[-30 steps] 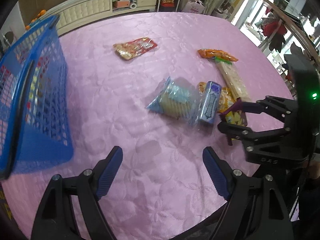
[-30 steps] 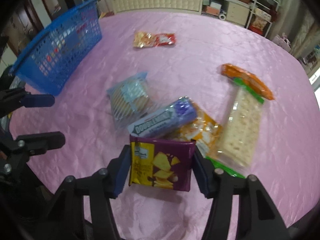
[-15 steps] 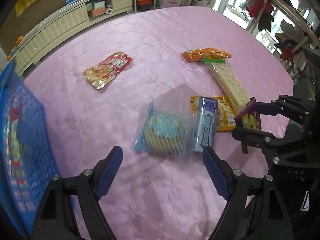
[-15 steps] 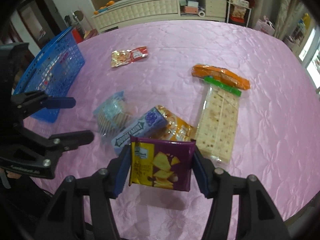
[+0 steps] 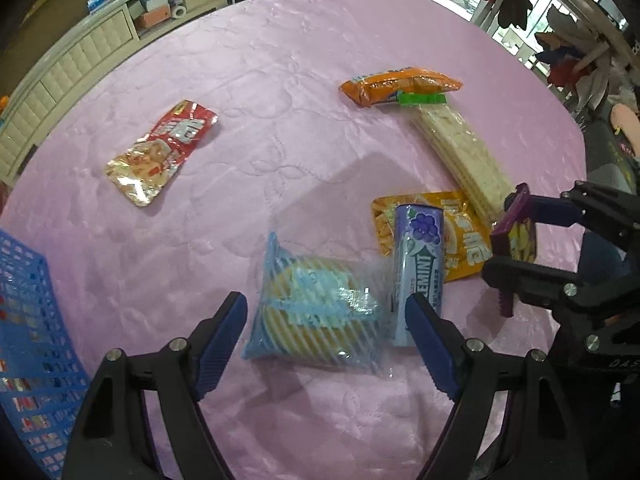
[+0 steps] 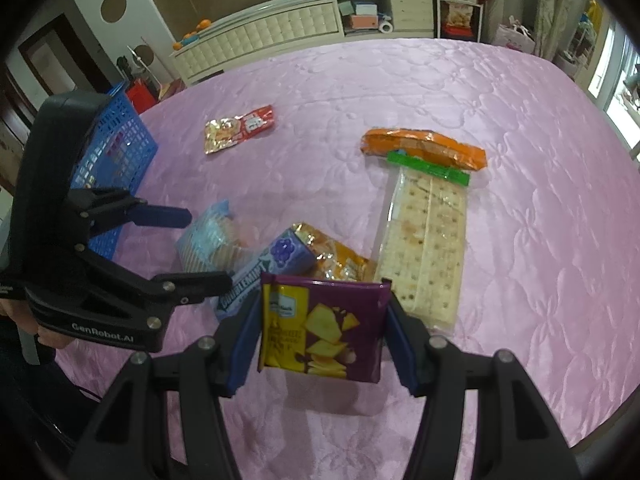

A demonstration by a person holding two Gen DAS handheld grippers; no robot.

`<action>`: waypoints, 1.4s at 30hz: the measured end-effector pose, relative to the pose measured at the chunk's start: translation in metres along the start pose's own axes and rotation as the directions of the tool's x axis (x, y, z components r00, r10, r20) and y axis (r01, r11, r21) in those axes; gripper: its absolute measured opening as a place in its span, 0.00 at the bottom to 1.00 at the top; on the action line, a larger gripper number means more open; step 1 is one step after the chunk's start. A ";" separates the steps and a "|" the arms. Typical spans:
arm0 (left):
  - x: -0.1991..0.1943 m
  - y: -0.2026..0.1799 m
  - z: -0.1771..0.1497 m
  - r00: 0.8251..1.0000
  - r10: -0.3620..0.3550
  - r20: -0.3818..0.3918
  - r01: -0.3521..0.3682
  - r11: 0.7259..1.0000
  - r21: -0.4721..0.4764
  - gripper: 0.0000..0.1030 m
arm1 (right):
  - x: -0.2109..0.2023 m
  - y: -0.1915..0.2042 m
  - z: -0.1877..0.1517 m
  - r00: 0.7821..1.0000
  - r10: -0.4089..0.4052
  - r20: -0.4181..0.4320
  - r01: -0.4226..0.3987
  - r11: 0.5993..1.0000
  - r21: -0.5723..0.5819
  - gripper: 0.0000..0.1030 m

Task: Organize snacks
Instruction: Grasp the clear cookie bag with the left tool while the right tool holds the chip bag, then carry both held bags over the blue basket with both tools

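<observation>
Left wrist view: the left claw (image 5: 326, 320) is spread wide and has swung away from the blue basket (image 5: 28, 320), which now shows only at the lower left edge. It has closed in on the blue striped cookie bag (image 5: 316, 308), whose near end now lies between the fingers, not yet pinched. Just beside the bag lies the Doublemint gum pack (image 5: 418, 268), resting partly on a yellow snack packet (image 5: 464, 232). Farther off on the pink table (image 5: 260, 80) are a red foil pouch (image 5: 160, 152), an orange bag (image 5: 400, 86) and a long cracker sleeve (image 5: 460, 152).

Right wrist view: the right claw (image 6: 322, 330) pinches the purple snack pack (image 6: 322, 328) by its side edges and has carried it higher above the table, with the pile looking smaller below. The basket (image 6: 116, 160) stands well apart at the left, behind the left claw (image 6: 200, 248).

Judging from this, both claws are working at once: the purple pack looks ready for the basket, and the cookie bag seems next to be gripped.
</observation>
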State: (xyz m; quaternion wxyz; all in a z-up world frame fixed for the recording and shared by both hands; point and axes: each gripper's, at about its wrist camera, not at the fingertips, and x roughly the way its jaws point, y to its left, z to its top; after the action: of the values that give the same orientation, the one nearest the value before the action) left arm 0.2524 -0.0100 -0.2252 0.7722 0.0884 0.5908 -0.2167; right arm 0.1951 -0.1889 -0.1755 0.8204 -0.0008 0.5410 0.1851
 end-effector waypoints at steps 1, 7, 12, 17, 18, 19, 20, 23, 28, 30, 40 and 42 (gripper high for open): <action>0.001 0.001 0.000 1.000 -0.020 -0.001 0.020 1.000 -0.004 0.75 | 0.001 -0.001 0.001 1.000 0.002 0.001 -0.002 1.000 0.008 0.61; -0.001 0.011 0.003 1.000 0.000 -0.008 0.000 1.000 -0.009 0.59 | -0.001 -0.002 0.001 1.000 0.012 0.014 -0.012 0.999 0.033 0.61; 0.004 -0.006 0.006 0.998 0.061 -0.030 -0.058 0.995 0.081 0.60 | -0.002 -0.005 0.000 0.999 0.021 0.032 -0.023 0.998 0.057 0.61; 0.016 -0.029 0.009 0.989 0.135 -0.059 -0.128 0.985 0.112 0.54 | -0.003 0.000 0.000 0.999 0.019 0.033 -0.021 0.998 0.054 0.61; 0.018 -0.035 0.007 0.986 0.158 -0.052 -0.150 0.980 0.134 0.52 | -0.003 0.001 0.000 0.999 0.015 0.036 -0.017 0.998 0.052 0.61; 0.018 -0.038 0.007 0.986 0.159 -0.050 -0.151 0.979 0.137 0.52 | -0.003 0.002 0.000 0.999 0.010 0.038 -0.012 0.998 0.054 0.61; 0.017 -0.040 0.007 0.987 0.151 -0.050 -0.143 0.981 0.130 0.51 | -0.003 0.003 0.000 0.999 0.011 0.039 -0.013 0.998 0.059 0.61; 0.015 -0.035 0.003 0.987 0.156 -0.042 -0.153 0.985 0.083 0.51 | -0.004 0.005 0.002 0.999 0.021 0.047 -0.024 0.997 0.074 0.61; -0.011 -0.025 -0.006 0.988 0.152 0.011 -0.152 0.988 0.003 0.51 | -0.015 0.012 0.005 0.996 0.030 0.078 -0.036 0.997 0.072 0.61; -0.029 -0.024 -0.011 0.986 0.161 0.049 -0.161 0.987 -0.015 0.51 | -0.020 0.015 0.007 0.996 0.026 0.090 -0.033 0.997 0.072 0.61; -0.121 -0.013 -0.037 0.950 0.237 0.204 -0.214 0.968 -0.129 0.51 | -0.052 0.049 0.021 0.988 0.039 0.152 -0.044 0.999 0.031 0.61; -0.137 -0.012 -0.043 0.940 0.253 0.230 -0.223 0.963 -0.148 0.51 | -0.059 0.060 0.024 0.985 0.051 0.164 -0.055 0.998 0.017 0.61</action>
State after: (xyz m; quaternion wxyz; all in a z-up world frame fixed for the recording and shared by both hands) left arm 0.1809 0.0273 -0.1056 0.8641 0.0851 0.4869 -0.0949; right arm 0.1776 -0.1465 -0.1009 0.8568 0.0375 0.4736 0.2006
